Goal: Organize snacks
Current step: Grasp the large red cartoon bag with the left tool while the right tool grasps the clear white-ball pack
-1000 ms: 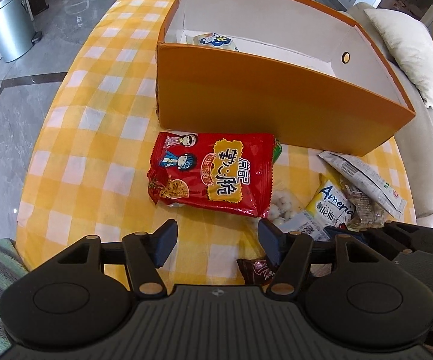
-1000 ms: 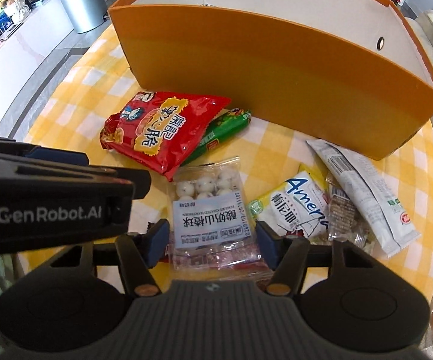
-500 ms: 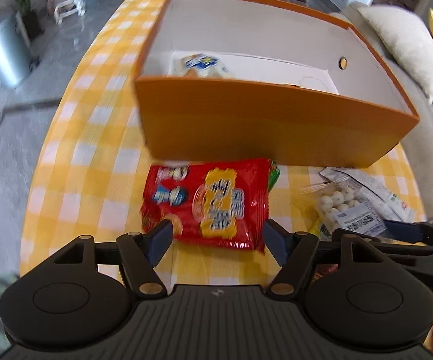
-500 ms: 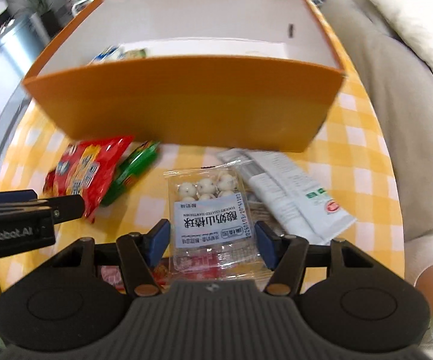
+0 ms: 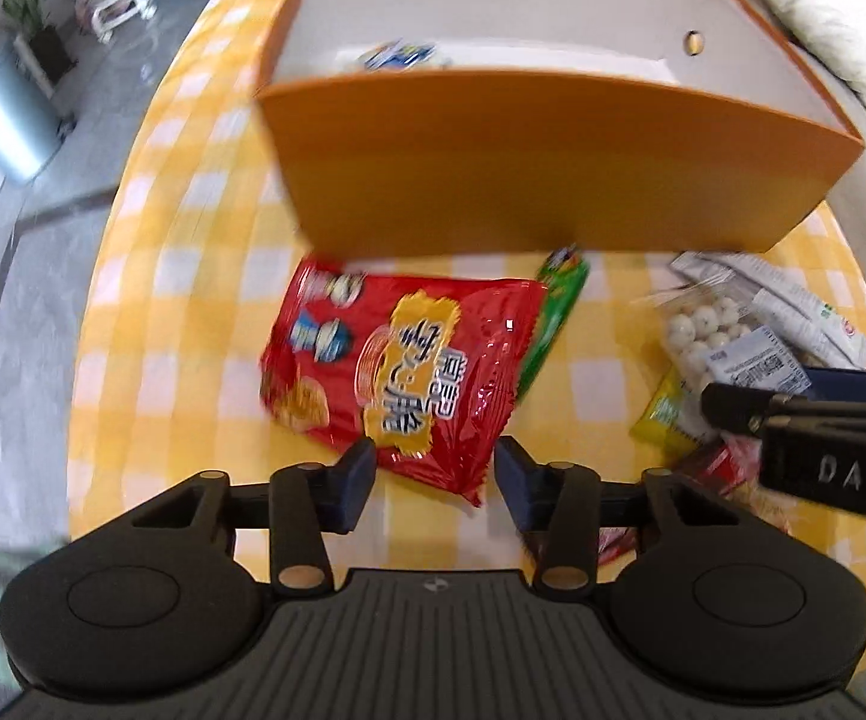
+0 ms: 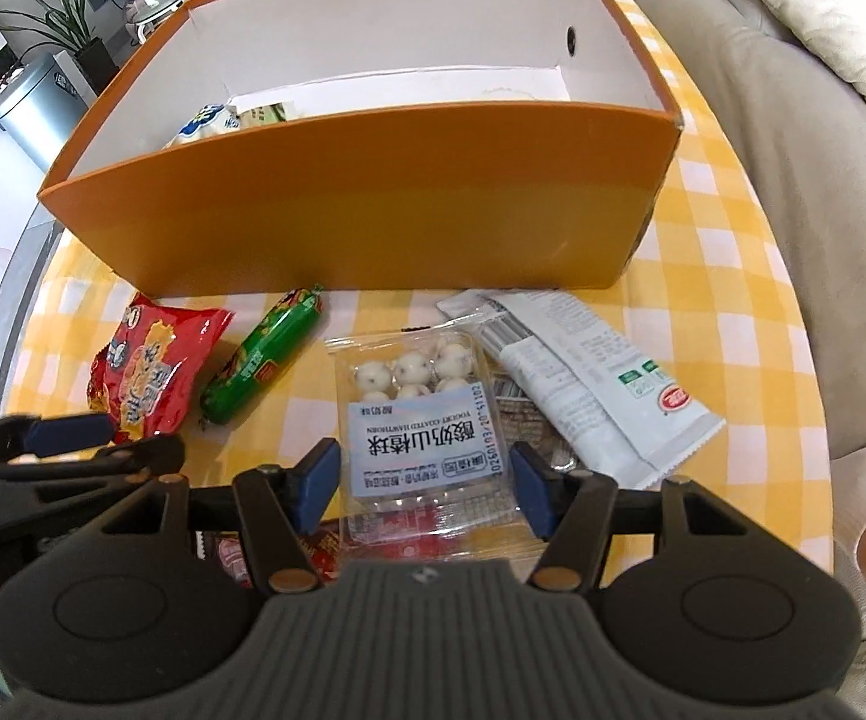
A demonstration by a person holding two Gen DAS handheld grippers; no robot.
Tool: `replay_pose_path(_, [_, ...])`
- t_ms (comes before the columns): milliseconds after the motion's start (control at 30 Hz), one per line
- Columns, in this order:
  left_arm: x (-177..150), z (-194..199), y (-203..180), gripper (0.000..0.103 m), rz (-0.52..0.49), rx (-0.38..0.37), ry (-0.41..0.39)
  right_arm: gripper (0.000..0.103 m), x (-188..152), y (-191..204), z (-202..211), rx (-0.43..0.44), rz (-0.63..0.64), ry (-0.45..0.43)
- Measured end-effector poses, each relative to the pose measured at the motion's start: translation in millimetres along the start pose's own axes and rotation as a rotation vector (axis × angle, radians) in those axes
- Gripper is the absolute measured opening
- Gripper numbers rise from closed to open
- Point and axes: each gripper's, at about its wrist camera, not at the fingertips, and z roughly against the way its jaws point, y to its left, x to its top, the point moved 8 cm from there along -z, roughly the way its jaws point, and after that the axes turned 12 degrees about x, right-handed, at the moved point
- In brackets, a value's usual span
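Closing around the red chip bag's (image 5: 409, 360) corner, the left gripper (image 5: 433, 483) isn't yet pressing it; the right gripper (image 6: 421, 489) clamps the yogurt hawthorn ball pack (image 6: 421, 420).

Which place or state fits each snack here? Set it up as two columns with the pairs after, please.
Things:
1. red chip bag
2. green sausage stick
3. clear pack of white balls
4. white and blue packet

Places:
A. inside the orange box
B. between the right gripper fingers
C. lower corner between the left gripper fingers
D. on the checked cloth between the red bag and the clear pack

Pairs: 1-C, 2-D, 3-B, 4-A
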Motion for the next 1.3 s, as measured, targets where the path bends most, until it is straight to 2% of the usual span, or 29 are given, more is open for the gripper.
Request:
replay_pose_path(133, [-12,-4,19,0.049,0.042,0.054,0.074,0.059,0,1,-1,0.01,-0.005,0.006])
replay_pose_path(200, [-13,-1,25,0.05,0.071,0.046,0.091,0.059,0,1,-2,0.019,-0.016,0.007])
replay_pose_path(233, [-12,2,28,0.058,0.095,0.027,0.089,0.059,0,1,-2,0.024,-0.019,0.006])
replay_pose_path(267, [-9,6,29,0.071,0.131,-0.005,0.076,0.059,0,1,-2,0.031,-0.021,0.004])
replay_pose_path(333, [-2,13,33,0.082,0.204,-0.048,0.038,0.059,0,2,-3,0.044,-0.027,0.0])
replay_pose_path(433, [6,13,36,0.088,0.295,-0.046,0.0,0.06,1,6,-2,0.069,-0.039,-0.014])
replay_pose_path(600, [18,-1,50,0.088,0.507,-0.012,0.028,0.06,6,13,-3,0.094,-0.041,-0.043])
replay_pose_path(733, [20,-11,55,0.088,0.601,0.014,0.055,0.06,10,16,-9,0.092,-0.038,-0.053])
replay_pose_path(933, [19,-23,51,0.089,0.657,0.044,0.109,0.059,6,18,-21,0.088,-0.035,-0.022])
replay_pose_path(1133, [24,-32,50,0.096,0.721,0.068,0.15,0.059,4,20,-26,0.084,-0.024,-0.009])
replay_pose_path(1300, [25,-41,46,0.096,0.727,0.069,0.18,0.06,1,20,-28,0.084,-0.022,0.004])
